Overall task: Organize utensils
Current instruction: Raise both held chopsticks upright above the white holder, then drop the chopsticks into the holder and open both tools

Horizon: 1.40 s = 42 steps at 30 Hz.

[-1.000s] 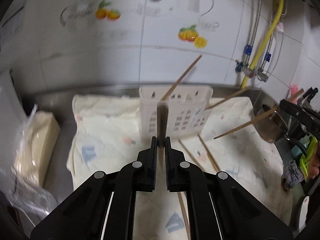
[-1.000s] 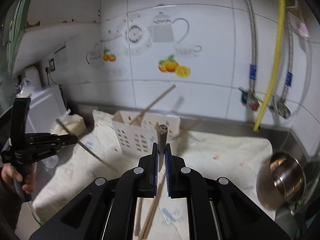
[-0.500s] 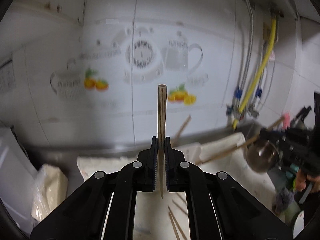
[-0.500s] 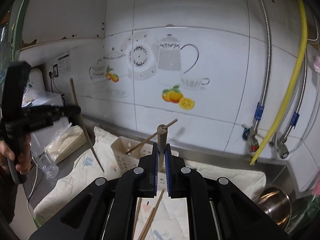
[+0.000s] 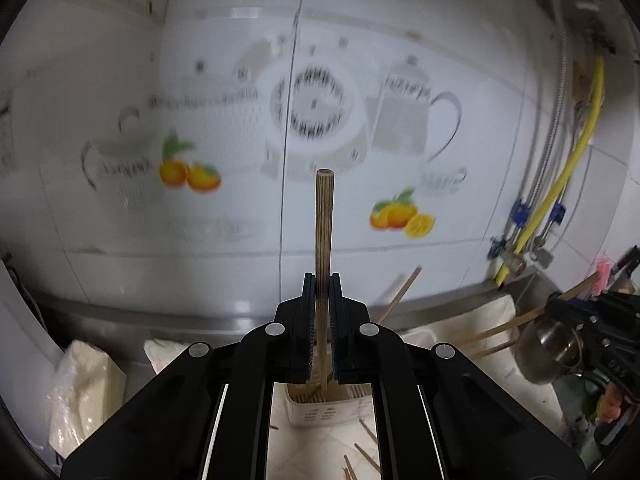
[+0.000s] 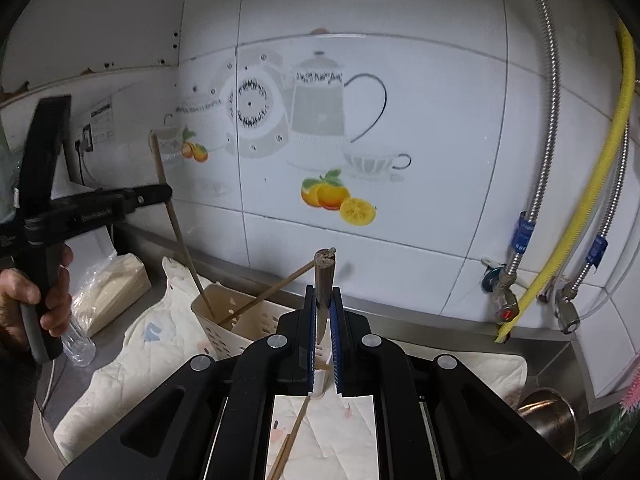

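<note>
left gripper (image 5: 320, 332) clamped on a chopstick (image 5: 324, 224), stick held upright, top end well above the fingers, lower tip down inside the white holder (image 5: 332, 408) seen between the gripper arms. right-wrist view confirms: left gripper (image 6: 162, 194) comes in from the left side, its chopstick (image 6: 176, 224) slants down with the tip inside the holder (image 6: 240, 324). left hand (image 6: 36, 300) wraps the grip handle.

right gripper (image 6: 324, 336) pinched on a second chopstick (image 6: 323, 280), roughly upright, chewed-looking top end just above the fingers. it sits near the holder's right end; can't tell if its tip is over the opening. in the left-wrist view the right gripper (image 5: 564, 304) is at the right edge with its stick (image 5: 516, 322) running down-left toward the holder.

one more chopstick already leans in the holder (image 6: 272, 294), sticking out up-right. loose chopsticks (image 5: 366, 444) lie on the cloth (image 6: 132, 360) in front of the holder. steel bowl (image 6: 550, 420) at the far right on the counter. yellow hose (image 6: 580, 208) and braided lines on the tile wall.
</note>
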Each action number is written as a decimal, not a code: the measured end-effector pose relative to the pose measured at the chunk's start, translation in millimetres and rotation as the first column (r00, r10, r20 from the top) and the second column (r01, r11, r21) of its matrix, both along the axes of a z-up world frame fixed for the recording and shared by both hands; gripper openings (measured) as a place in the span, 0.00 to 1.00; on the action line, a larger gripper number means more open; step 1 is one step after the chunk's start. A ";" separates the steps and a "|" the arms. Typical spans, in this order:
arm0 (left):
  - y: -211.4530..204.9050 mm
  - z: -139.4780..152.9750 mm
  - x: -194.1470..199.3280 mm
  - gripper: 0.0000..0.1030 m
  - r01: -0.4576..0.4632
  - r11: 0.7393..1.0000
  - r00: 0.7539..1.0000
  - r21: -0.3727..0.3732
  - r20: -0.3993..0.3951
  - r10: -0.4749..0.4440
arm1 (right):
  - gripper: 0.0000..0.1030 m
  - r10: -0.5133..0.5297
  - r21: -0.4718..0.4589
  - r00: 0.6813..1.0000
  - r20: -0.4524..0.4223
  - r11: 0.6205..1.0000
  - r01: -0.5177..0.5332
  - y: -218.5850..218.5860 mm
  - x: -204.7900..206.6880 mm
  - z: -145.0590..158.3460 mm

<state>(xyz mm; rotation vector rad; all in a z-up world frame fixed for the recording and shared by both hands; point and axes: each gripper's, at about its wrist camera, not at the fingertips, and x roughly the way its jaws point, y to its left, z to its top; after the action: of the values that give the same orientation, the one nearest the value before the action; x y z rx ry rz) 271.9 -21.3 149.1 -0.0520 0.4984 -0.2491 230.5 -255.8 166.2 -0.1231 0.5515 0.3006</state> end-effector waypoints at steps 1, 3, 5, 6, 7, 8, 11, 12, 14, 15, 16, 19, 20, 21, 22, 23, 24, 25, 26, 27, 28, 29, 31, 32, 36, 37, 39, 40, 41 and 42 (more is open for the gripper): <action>0.4 -6.8 4.2 0.05 -0.006 1.000 1.000 0.001 -0.016 0.006 | 0.06 0.000 0.000 1.000 -0.005 1.000 0.000 0.3 2.1 -2.3; 1.5 -18.3 11.4 0.05 -0.013 1.000 0.999 0.003 -0.039 0.013 | 0.06 0.000 0.003 1.000 -0.011 1.000 0.000 1.5 4.1 -6.2; 4.0 -29.7 18.0 0.05 -0.024 1.000 0.998 -0.003 -0.061 0.024 | 0.06 0.004 0.002 1.000 -0.018 1.000 -0.004 3.6 6.5 -9.6; 4.3 -34.2 20.4 0.05 -0.027 1.000 0.997 -0.006 -0.071 0.026 | 0.06 0.005 -0.003 1.000 -0.021 1.000 -0.005 5.0 7.6 -12.3; 5.1 -39.7 23.2 0.05 -0.030 1.000 0.996 -0.007 -0.082 0.029 | 0.06 0.006 -0.008 1.000 -0.024 1.000 -0.006 6.5 8.5 -14.4; 5.1 -43.5 24.7 0.05 -0.032 0.999 0.996 -0.003 -0.088 0.032 | 0.06 0.006 -0.014 1.000 -0.026 1.000 -0.007 7.7 9.4 -16.6; 6.3 -54.7 27.6 0.05 -0.040 0.999 0.994 0.014 -0.104 0.041 | 0.06 0.009 -0.018 0.999 -0.036 1.000 -0.009 9.3 12.2 -22.6; 5.9 -57.9 28.4 0.05 -0.040 0.999 0.993 0.020 -0.110 0.042 | 0.06 0.007 -0.023 0.999 -0.037 1.000 -0.008 9.8 12.7 -24.6; 4.9 -66.2 30.8 0.05 -0.040 0.999 0.991 0.033 -0.124 0.043 | 0.06 0.008 -0.020 0.999 -0.046 1.000 -0.009 9.8 14.6 -28.0; 4.8 -68.9 31.8 0.05 -0.041 0.998 0.991 0.038 -0.129 0.045 | 0.06 0.007 -0.022 0.999 -0.049 1.000 -0.008 9.9 15.4 -30.1; 4.4 -72.1 32.8 0.05 -0.041 0.998 0.990 0.044 -0.136 0.047 | 0.06 0.007 -0.022 0.999 -0.052 1.000 -0.008 10.2 16.1 -31.7; 2.5 -78.3 35.2 0.05 -0.032 0.998 0.988 0.060 -0.152 0.041 | 0.06 0.008 -0.019 0.998 -0.066 1.000 -0.010 11.2 18.9 -36.3; 1.9 -79.9 35.4 0.06 -0.032 0.997 0.987 0.067 -0.154 0.042 | 0.06 0.007 -0.021 0.998 -0.067 1.000 -0.008 11.5 19.3 -37.3; 1.8 -81.3 35.5 0.06 -0.035 0.997 0.987 0.072 -0.156 0.046 | 0.07 0.004 -0.023 0.998 -0.067 1.000 -0.006 11.6 19.7 -37.9; 2.3 -82.0 35.6 0.06 -0.037 0.997 0.986 0.070 -0.159 0.048 | 0.07 0.003 -0.023 0.998 -0.066 1.000 -0.004 11.6 19.9 -38.1; 3.7 -82.6 36.0 0.06 -0.039 0.997 0.985 0.065 -0.163 0.049 | 0.08 0.001 -0.022 0.998 -0.066 1.000 -0.002 11.5 20.0 -38.2; 4.4 -82.7 36.3 0.06 -0.043 0.997 0.985 0.063 -0.165 0.052 | 0.08 -0.003 -0.022 0.998 -0.063 1.000 0.001 11.1 20.2 -38.0; 5.4 -82.9 35.8 0.07 -0.052 0.996 0.984 0.066 -0.164 0.062 | 0.08 -0.004 -0.021 0.998 -0.063 1.000 0.003 10.8 19.9 -37.8; 6.6 -82.9 35.3 0.07 -0.052 0.997 0.985 0.065 -0.164 0.062 | 0.08 -0.004 -0.020 0.998 -0.063 1.000 0.003 10.5 19.5 -37.6; 7.8 -83.1 34.2 0.08 -0.048 0.997 0.985 0.062 -0.163 0.058 | 0.09 -0.005 -0.019 0.998 -0.060 1.000 0.004 10.2 18.5 -37.1; 8.8 -83.1 32.9 0.13 -0.051 0.997 0.985 0.060 -0.164 0.060 | 0.12 -0.007 -0.020 0.998 -0.057 1.000 0.006 9.5 17.4 -36.5; 10.3 -82.9 31.4 0.26 -0.054 0.997 0.985 0.056 -0.163 0.063 | 0.16 -0.010 -0.021 0.998 -0.054 1.000 0.009 8.9 16.3 -35.8; 11.7 -82.2 26.8 0.38 -0.062 0.997 0.986 0.052 -0.151 0.069 | 0.20 -0.017 -0.014 0.999 -0.046 1.000 0.016 7.0 12.9 -33.5; 11.6 -82.0 24.3 0.38 -0.061 0.997 0.987 0.052 -0.149 0.068 | 0.21 -0.021 -0.011 0.999 -0.041 1.000 0.020 6.2 10.8 -32.1; 11.8 -80.0 11.7 0.44 -0.055 0.998 0.989 0.045 -0.136 0.060 | 0.29 -0.026 0.002 1.000 -0.016 1.000 0.026 2.8 -4.9 -26.9; 11.9 -79.4 6.6 0.48 -0.055 0.998 0.990 0.044 -0.131 0.060 | 0.34 -0.028 0.002 1.000 -0.009 1.000 0.028 2.4 -9.3 -26.5; 11.3 -78.1 -3.7 0.49 -0.052 0.998 0.991 0.045 -0.118 0.057 | 0.37 -0.031 -0.003 1.000 0.005 1.000 0.031 2.6 -20.8 -28.3; 11.1 -78.0 -10.8 0.51 -0.051 0.998 0.992 0.049 -0.112 0.056 | 0.40 -0.032 -0.007 0.999 0.009 0.999 0.032 3.0 -26.0 -30.3; 11.0 -77.9 -16.5 0.55 -0.053 0.997 0.992 0.050 -0.108 0.058 | 0.41 -0.033 -0.011 0.999 0.012 0.999 0.033 3.4 -30.9 -32.8; 11.3 -78.2 -22.3 0.56 -0.054 0.997 0.993 0.050 -0.104 0.059 | 0.42 -0.033 -0.013 0.999 0.014 0.999 0.033 3.8 -37.6 -37.0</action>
<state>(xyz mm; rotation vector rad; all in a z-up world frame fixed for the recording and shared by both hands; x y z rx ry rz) 249.6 -9.9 70.9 -0.0329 0.6066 -0.1798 192.9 -252.0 129.2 -0.1287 0.5418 0.2634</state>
